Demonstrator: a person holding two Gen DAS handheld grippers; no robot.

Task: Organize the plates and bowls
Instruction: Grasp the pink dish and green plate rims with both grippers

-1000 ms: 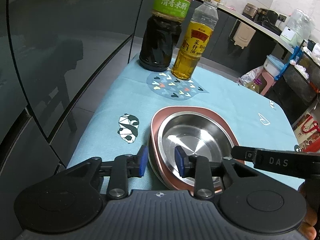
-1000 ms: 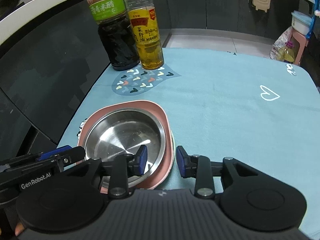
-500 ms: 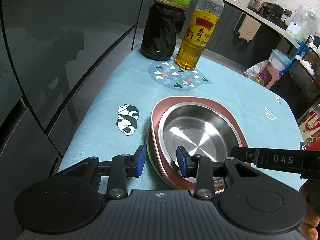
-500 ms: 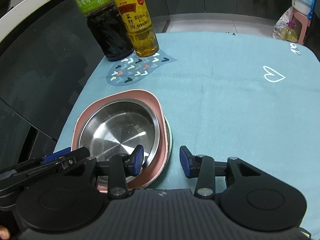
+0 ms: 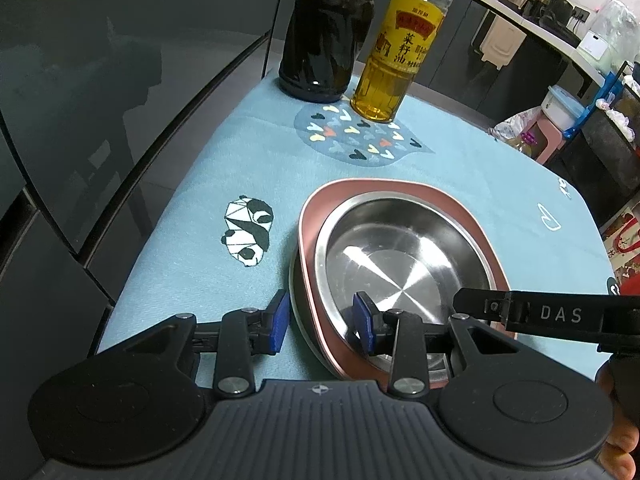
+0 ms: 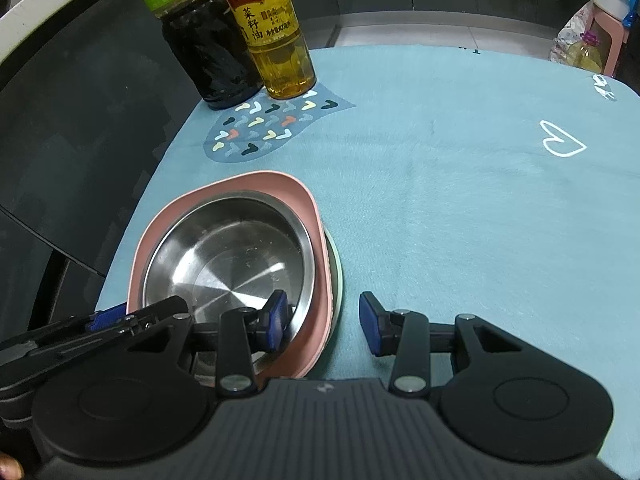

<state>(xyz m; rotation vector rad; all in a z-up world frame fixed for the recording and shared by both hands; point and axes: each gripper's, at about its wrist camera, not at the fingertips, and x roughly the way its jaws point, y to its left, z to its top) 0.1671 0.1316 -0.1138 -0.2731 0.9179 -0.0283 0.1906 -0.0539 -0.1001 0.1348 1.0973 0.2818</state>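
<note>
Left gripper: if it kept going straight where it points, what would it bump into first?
Probably the rim of the pink rounded-square plate, which sits between the left gripper fingers, with the shiny steel bowl inside it. Depth is unclear.

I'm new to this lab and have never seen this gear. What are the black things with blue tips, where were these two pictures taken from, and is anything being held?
There is no robot here: a person holds a hand-operated two-finger gripper in each hand, each with a camera looking forward along its fingers. One picture comes from the left gripper, the other from the right gripper.

On the blue tablecloth sits a stack: a steel bowl inside a pink dish, with another pale rim below. Behind stand a dark vinegar bottle and an oil bottle.

Nothing is held yet. Each gripper's blue-tipped fingers straddle the stack's rim on opposite sides, open, not pressing on it.
</note>
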